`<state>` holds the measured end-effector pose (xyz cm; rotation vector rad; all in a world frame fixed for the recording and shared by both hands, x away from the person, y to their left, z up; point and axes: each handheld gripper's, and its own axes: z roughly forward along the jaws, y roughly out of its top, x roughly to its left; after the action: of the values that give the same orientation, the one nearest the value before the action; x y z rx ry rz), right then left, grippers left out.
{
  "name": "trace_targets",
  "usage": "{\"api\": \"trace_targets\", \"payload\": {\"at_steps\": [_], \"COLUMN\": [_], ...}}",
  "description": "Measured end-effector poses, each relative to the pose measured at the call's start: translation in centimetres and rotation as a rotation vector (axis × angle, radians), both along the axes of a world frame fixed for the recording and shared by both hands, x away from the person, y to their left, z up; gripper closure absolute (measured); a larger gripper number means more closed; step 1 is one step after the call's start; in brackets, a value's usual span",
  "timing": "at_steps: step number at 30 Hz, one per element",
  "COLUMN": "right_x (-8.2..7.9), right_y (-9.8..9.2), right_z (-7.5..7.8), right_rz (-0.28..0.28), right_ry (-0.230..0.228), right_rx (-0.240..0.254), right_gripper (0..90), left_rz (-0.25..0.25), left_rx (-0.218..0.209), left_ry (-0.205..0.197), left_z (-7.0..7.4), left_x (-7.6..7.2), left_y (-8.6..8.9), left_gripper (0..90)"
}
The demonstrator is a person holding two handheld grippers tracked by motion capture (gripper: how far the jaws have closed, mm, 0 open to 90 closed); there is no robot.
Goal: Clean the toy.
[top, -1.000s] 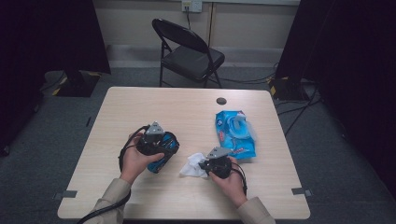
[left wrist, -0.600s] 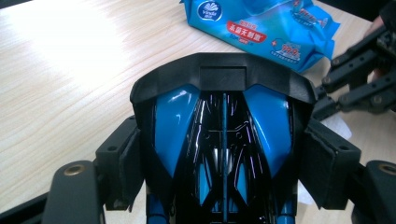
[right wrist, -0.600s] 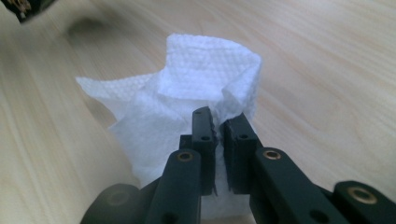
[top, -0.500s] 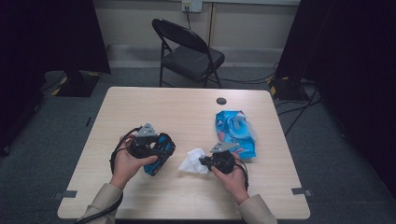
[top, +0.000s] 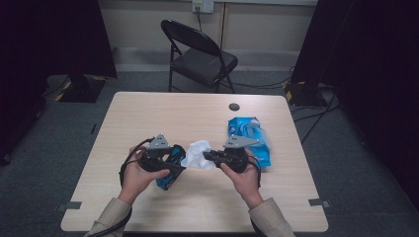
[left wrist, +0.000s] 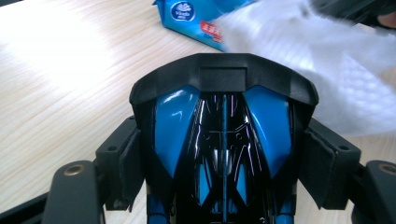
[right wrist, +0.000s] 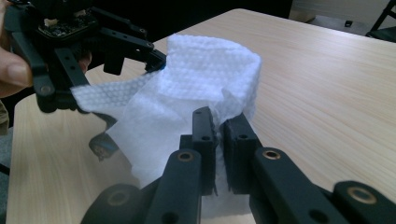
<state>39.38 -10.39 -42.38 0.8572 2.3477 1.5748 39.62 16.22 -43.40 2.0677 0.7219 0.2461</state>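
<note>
My left gripper (left wrist: 224,154) is shut on a glossy blue and black toy (left wrist: 224,130), its pads pressing on both sides. In the high view that toy (top: 167,177) hangs low over the table's front middle under the left gripper (top: 173,165). My right gripper (right wrist: 218,135) is shut on a white wet wipe (right wrist: 196,88), pinched at its lower edge. The wipe (top: 196,152) hangs in the air between the two grippers, with the right gripper (top: 207,156) just right of it. Its free edge reaches the toy's front, and the wipe (left wrist: 327,70) drapes across the toy's far right.
A blue pack of wipes (top: 252,133) lies on the wooden table (top: 148,113) right of my right hand. A small black disc (top: 234,106) sits near the far edge. Behind the table stands a black folding chair (top: 200,54); cables run over the floor at the right.
My right gripper has lifted the wipe off the table and brought it up against the toy. The left hand has stayed almost in place.
</note>
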Motion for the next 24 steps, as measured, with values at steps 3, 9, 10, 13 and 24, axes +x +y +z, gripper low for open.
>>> {"api": "trace_targets", "payload": {"at_steps": [3, 9, 10, 13, 24], "right_x": [0.0, -0.1, 0.0, 0.2, 1.4], "right_y": [1.6, 3.7, 3.9, 4.4, 5.1], "right_z": [0.0, 0.0, -0.1, -0.2, -0.2], "right_rz": [0.022, 0.015, 0.012, 0.000, -0.032], "right_ry": [-0.004, -0.026, -0.025, -0.027, -0.012], "right_rx": [-0.019, -0.070, -0.071, -0.075, -0.076], "right_gripper": [84.9, 84.8, 84.8, 84.8, 84.8], "left_rz": [-0.008, -0.002, 0.001, 0.003, -0.022], "left_rx": [-0.004, -0.008, -0.014, -0.015, -0.017], "left_ry": [0.004, 0.004, 0.009, 0.015, 0.013], "left_z": [-0.1, -0.2, -0.2, -0.3, -0.3], "left_x": [-0.1, -0.2, -0.2, -0.2, -0.4], "left_y": [-0.3, -0.1, 0.0, 0.2, -0.3], "left_gripper": [25.6, 25.6, 25.6, 25.6, 25.6]}}
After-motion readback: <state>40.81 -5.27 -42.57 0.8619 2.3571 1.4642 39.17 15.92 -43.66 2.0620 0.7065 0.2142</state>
